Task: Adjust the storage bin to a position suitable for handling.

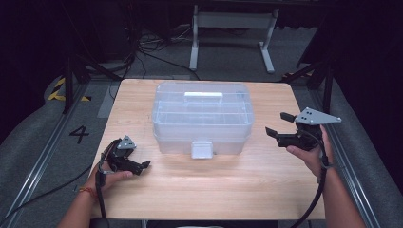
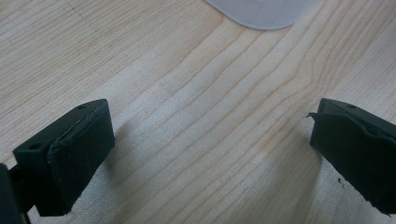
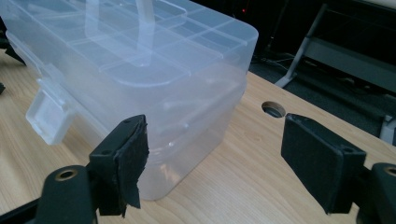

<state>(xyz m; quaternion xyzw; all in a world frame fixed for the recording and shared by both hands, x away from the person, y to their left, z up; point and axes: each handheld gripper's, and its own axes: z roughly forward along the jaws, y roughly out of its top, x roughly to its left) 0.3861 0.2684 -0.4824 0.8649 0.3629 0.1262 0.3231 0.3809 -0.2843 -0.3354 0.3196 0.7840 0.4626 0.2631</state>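
The clear plastic box (image 1: 201, 118) sits in the middle of the wooden table (image 1: 223, 190), lid down, its handle (image 1: 203, 96) lying flat on top and its front latch (image 1: 201, 149) hanging down on the near side. My right gripper (image 1: 279, 125) is raised off the table just to the right of the box, jaws wide and empty, pointing left at the box's right end; in the right gripper view that end wall (image 3: 201, 116) lies between and beyond my pads, not touched. My left gripper (image 1: 141, 165) rests low on the table near the box's near left corner, jaws also wide with nothing but bare wood between them, and a rounded edge of the box (image 2: 261, 11) shows just beyond. I judge the step in hand to be the approach to the box, probably to steady it and work the latch. To do it well I would bring the right jaws in level and square to the wall, so that the thin plastic does not skid or tip, and keep the left gripper low and come at the latch from the near side, closing slowly, because the smooth box will slide on the wood if pushed from one side alone.
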